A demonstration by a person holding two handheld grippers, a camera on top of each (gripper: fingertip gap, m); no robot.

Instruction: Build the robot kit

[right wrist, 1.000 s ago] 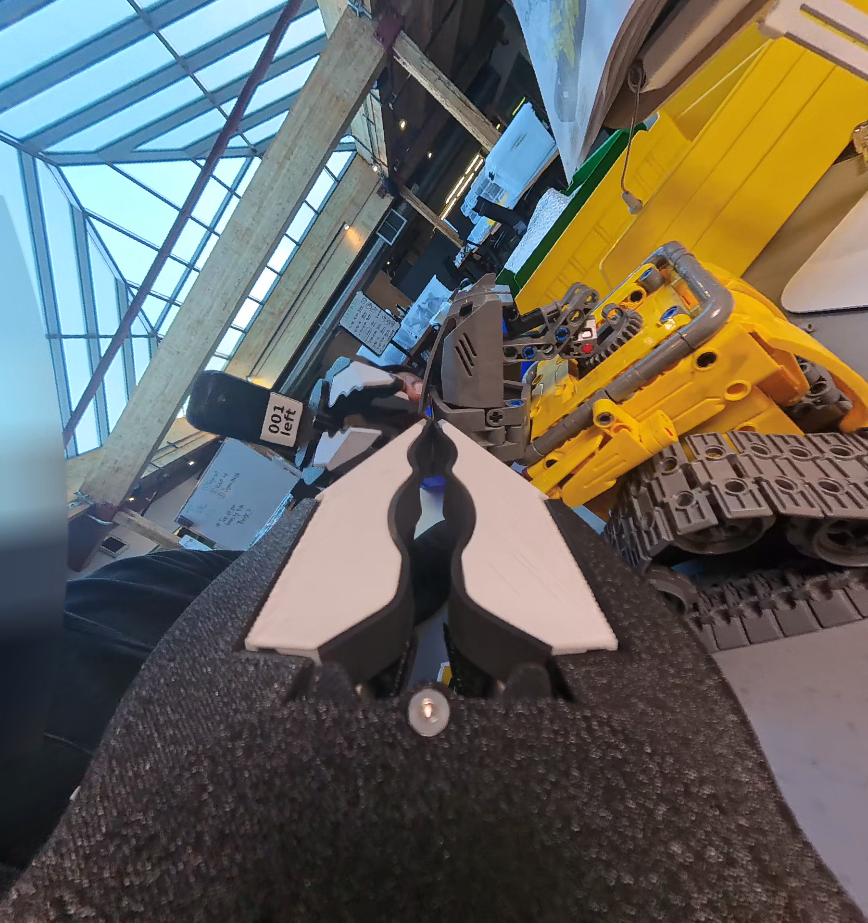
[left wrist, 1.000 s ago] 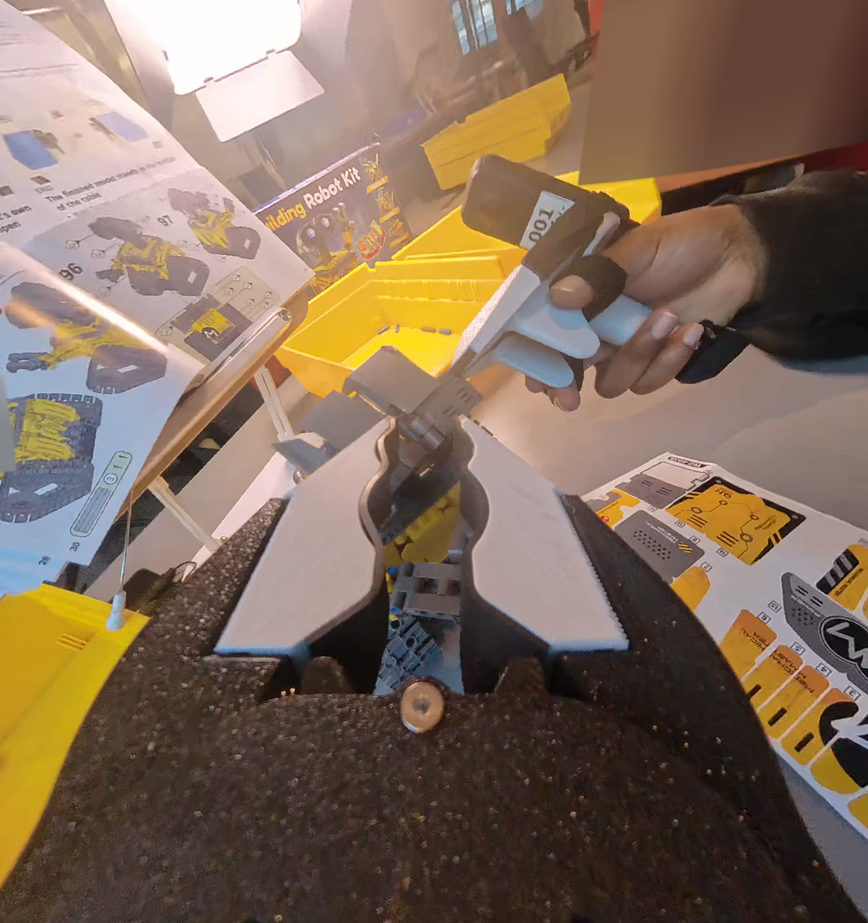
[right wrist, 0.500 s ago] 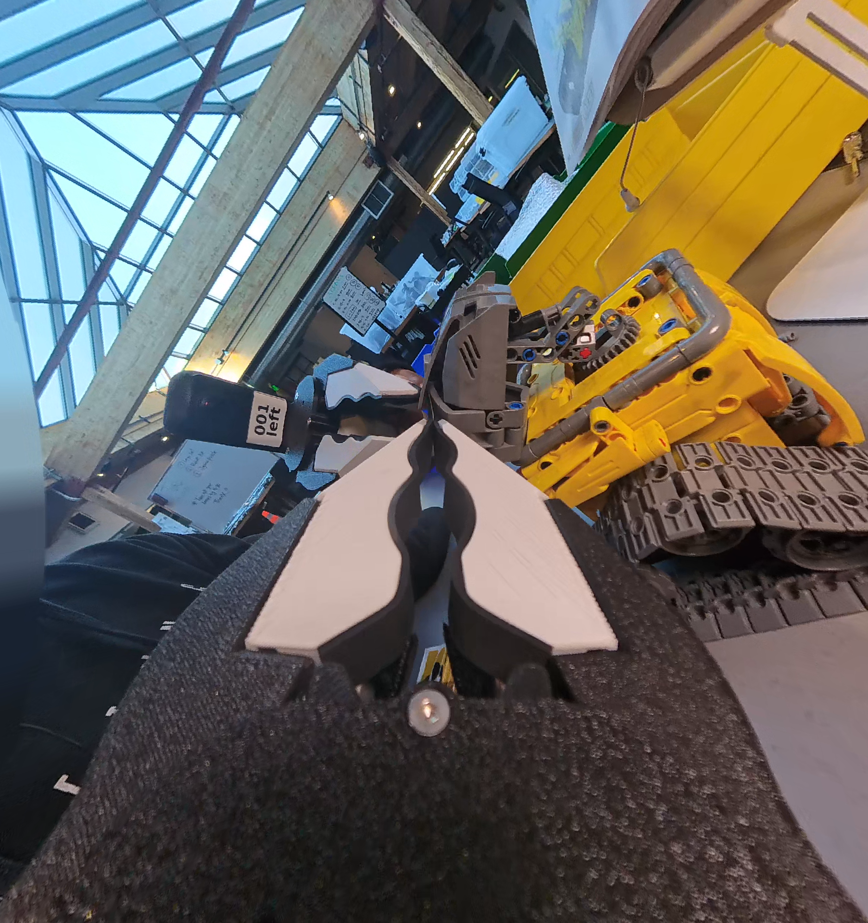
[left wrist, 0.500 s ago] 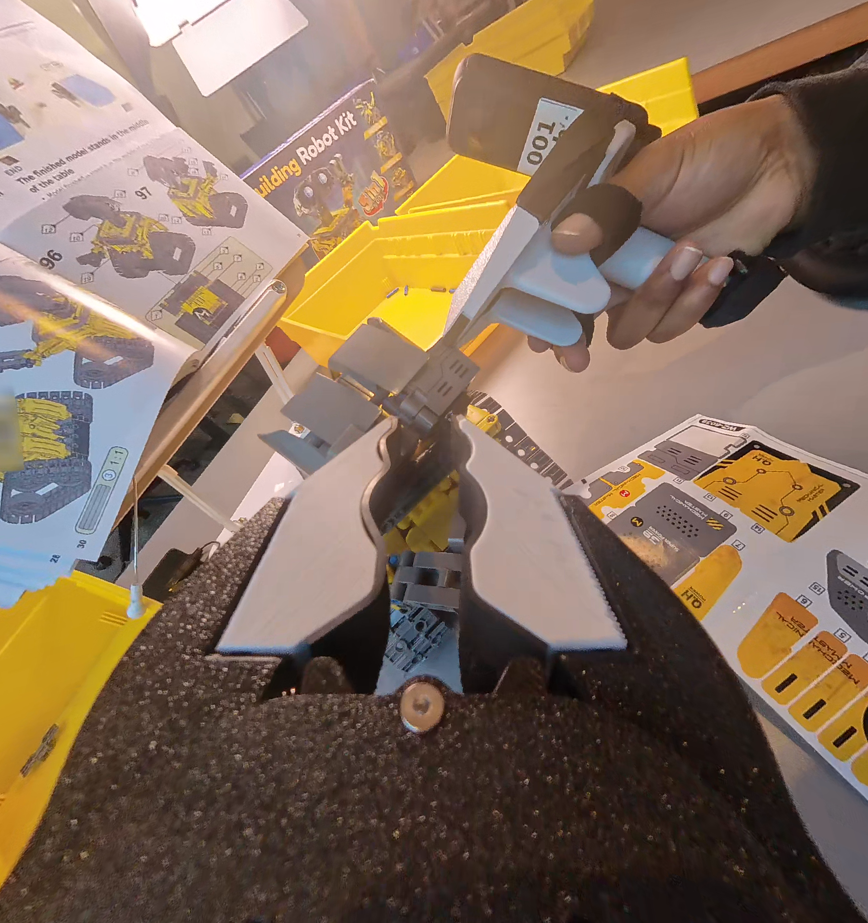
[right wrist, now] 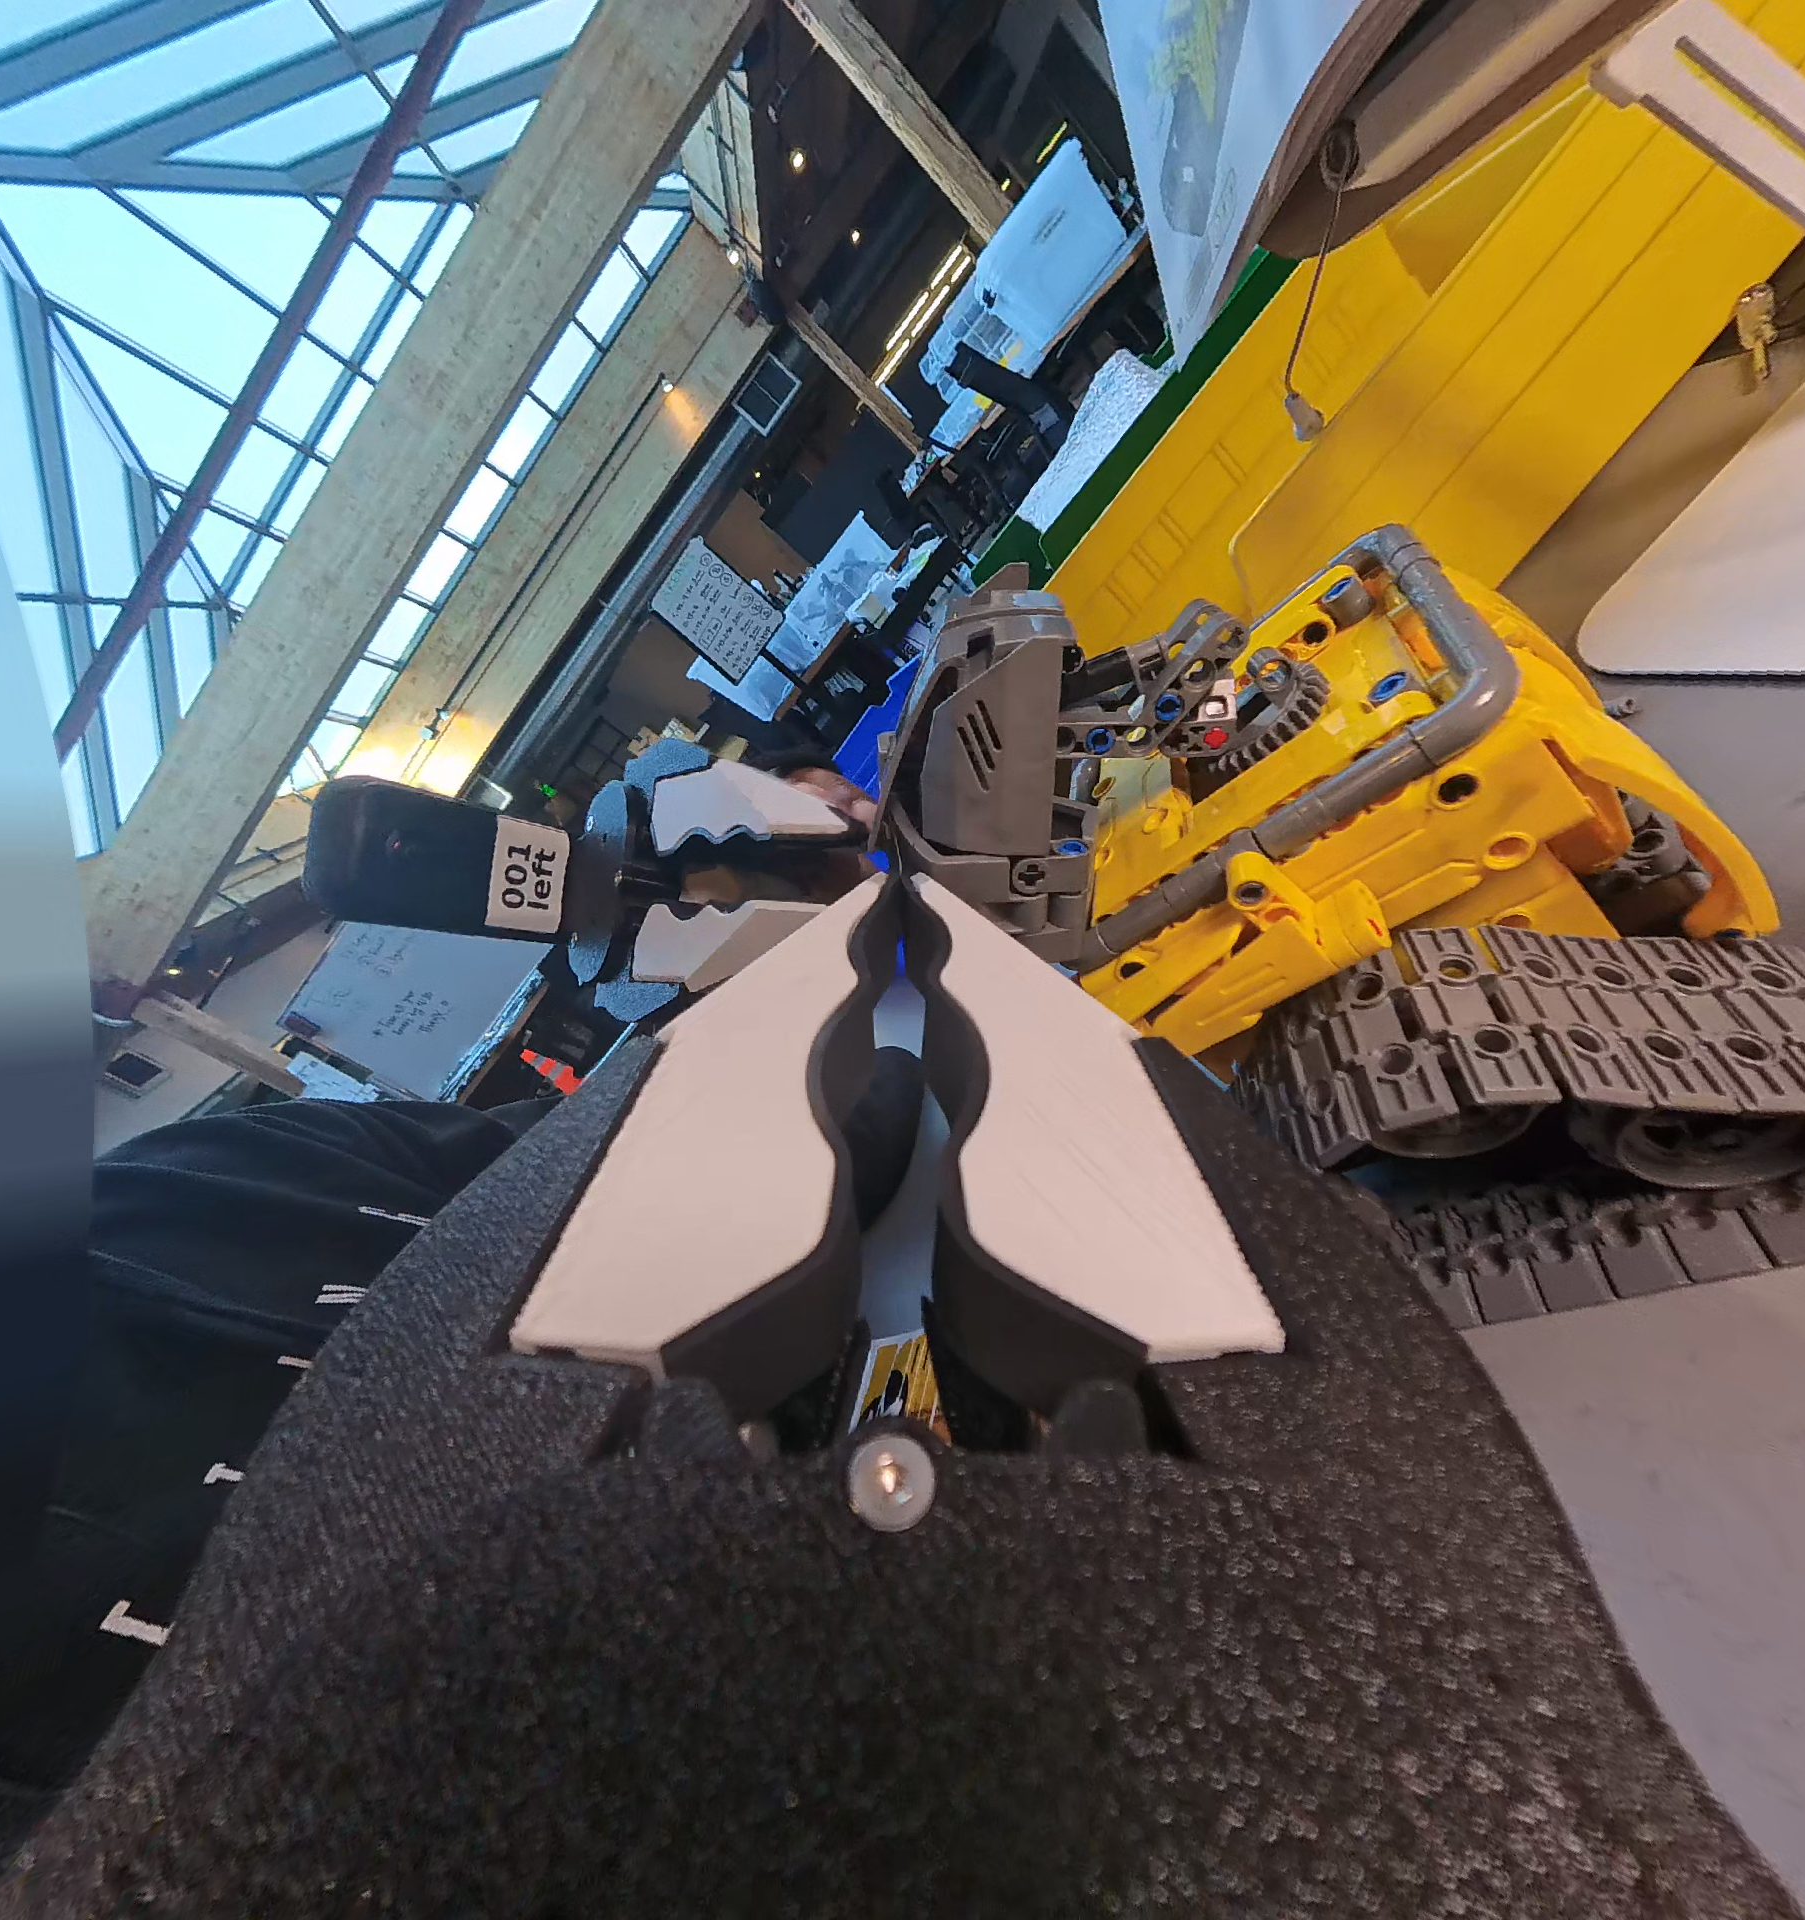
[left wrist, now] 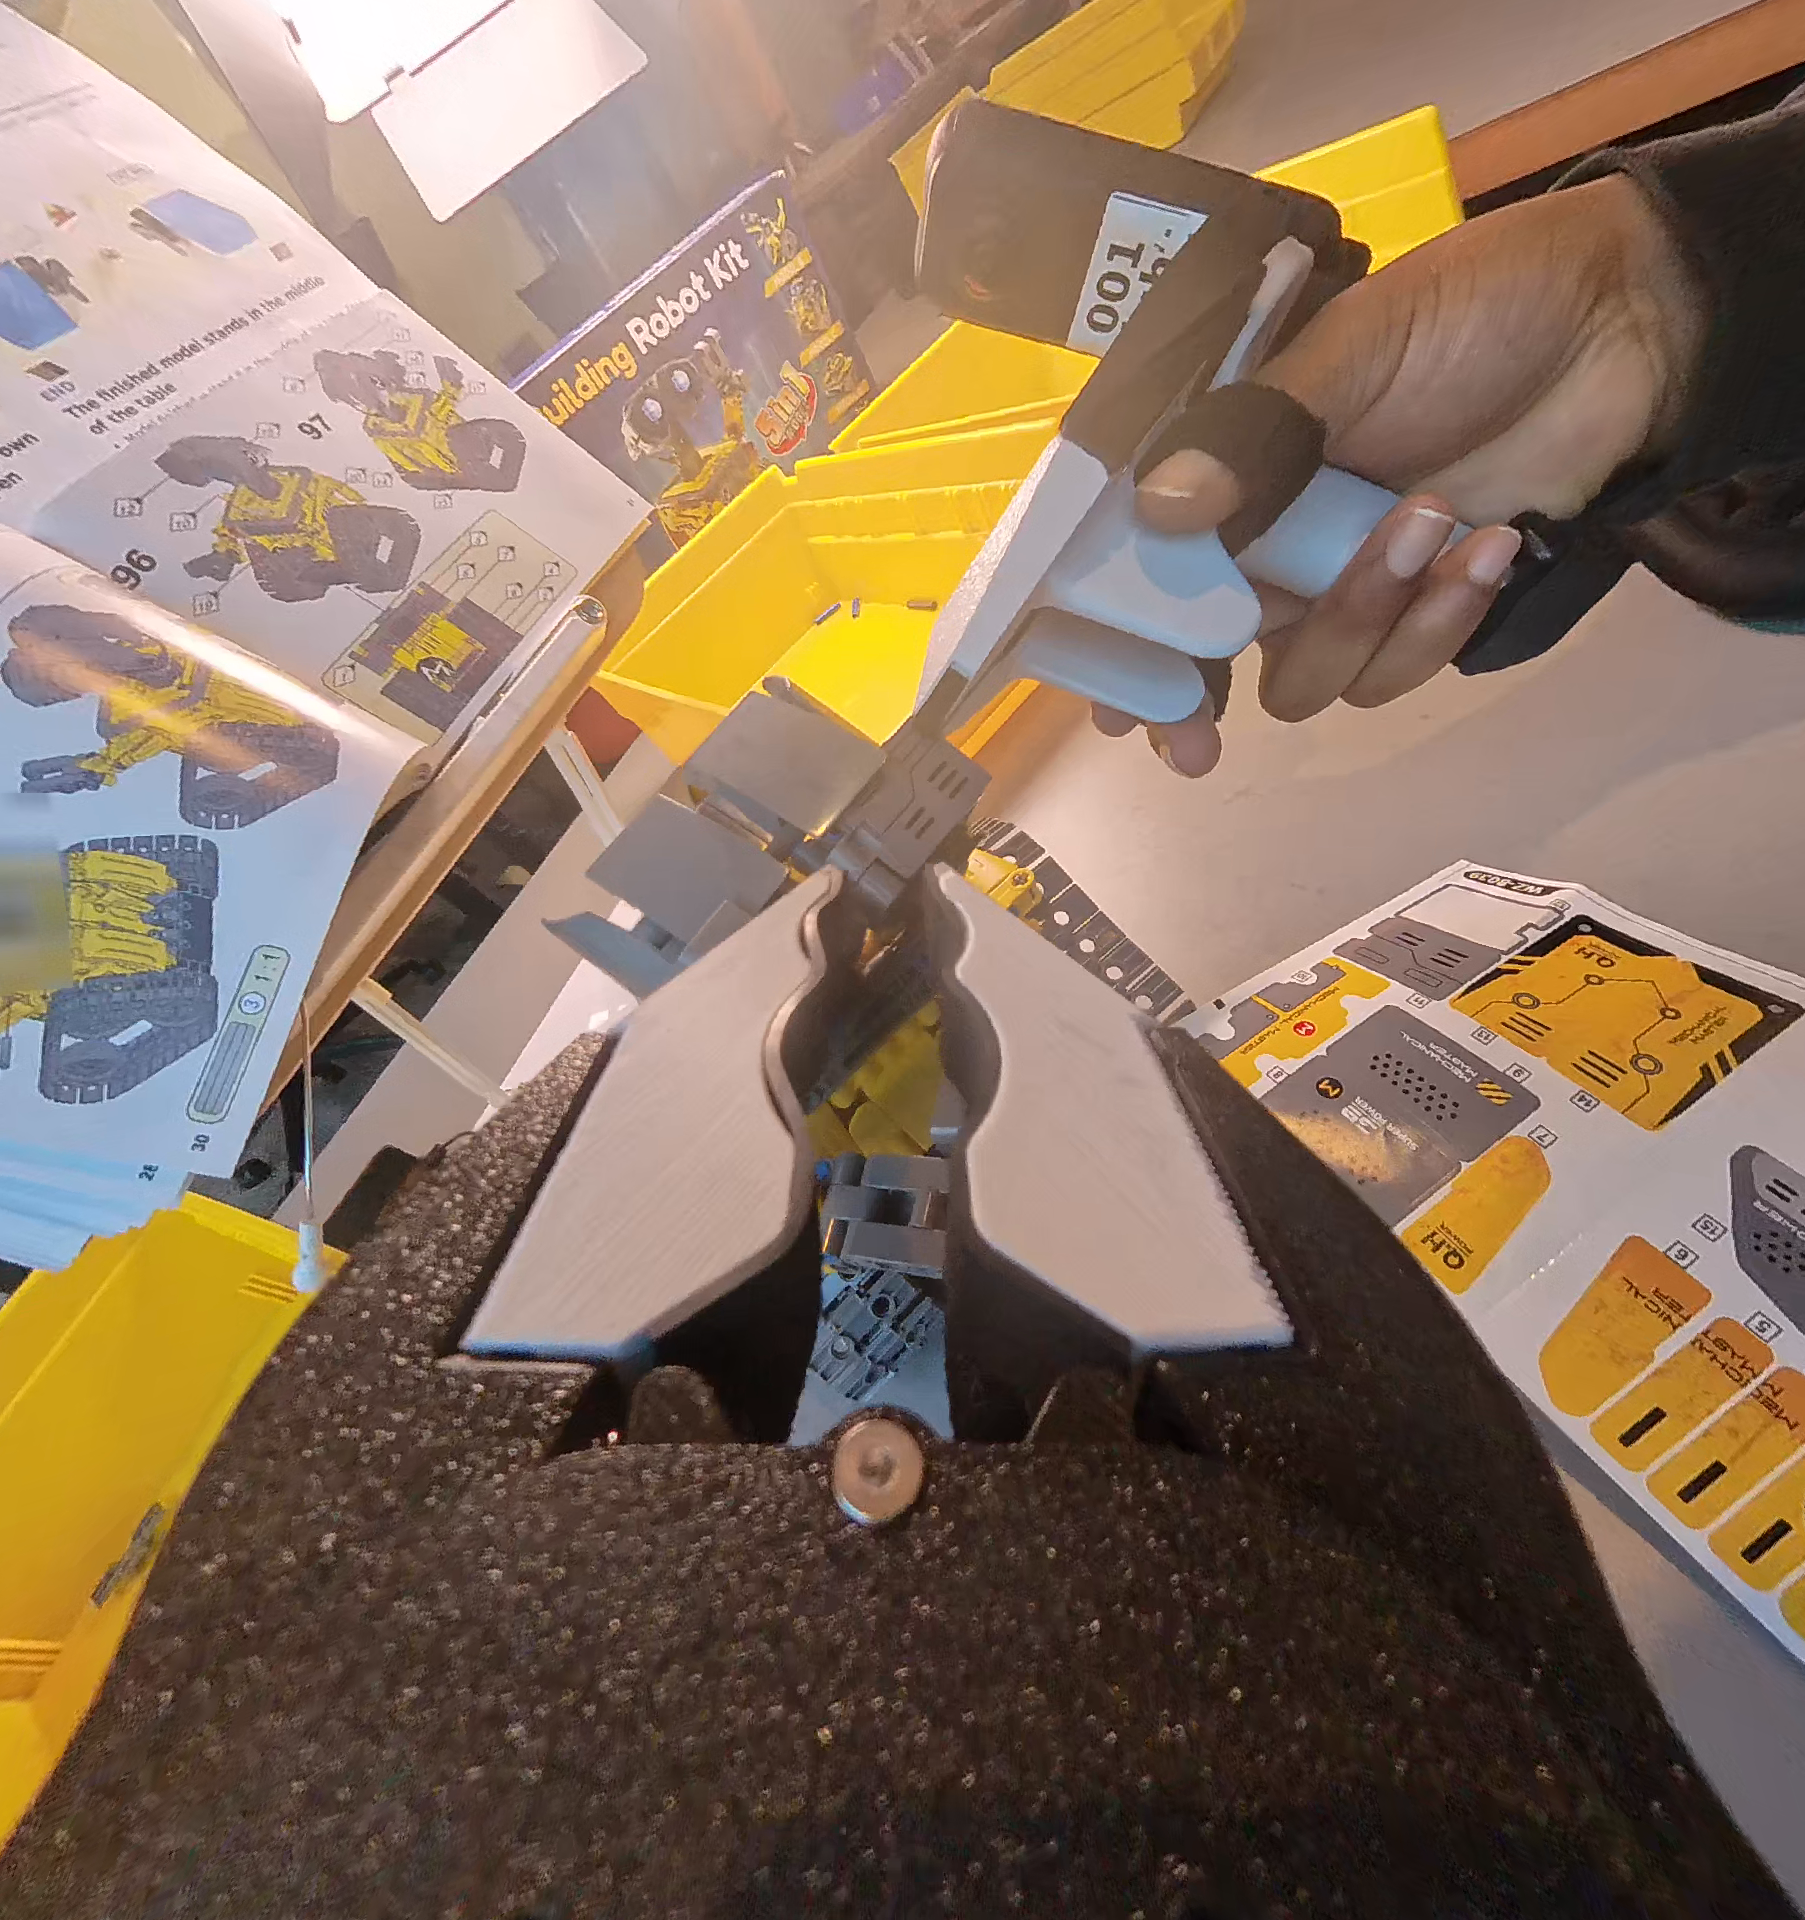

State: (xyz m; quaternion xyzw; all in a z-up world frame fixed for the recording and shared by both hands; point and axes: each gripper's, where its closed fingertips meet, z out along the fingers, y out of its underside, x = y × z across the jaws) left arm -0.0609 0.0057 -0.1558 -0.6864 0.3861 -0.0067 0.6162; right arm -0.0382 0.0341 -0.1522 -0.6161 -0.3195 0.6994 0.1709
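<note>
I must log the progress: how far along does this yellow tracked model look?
Done: the yellow body and grey tracks look assembled. In hand: the left gripper is shut on the grey head; the right gripper touches it. Left: the sticker sheet holds many stickers.

Manual (left wrist: 202,582) left of model (left wrist: 877,1091); sticker sheet (left wrist: 1563,1143) right.
</note>
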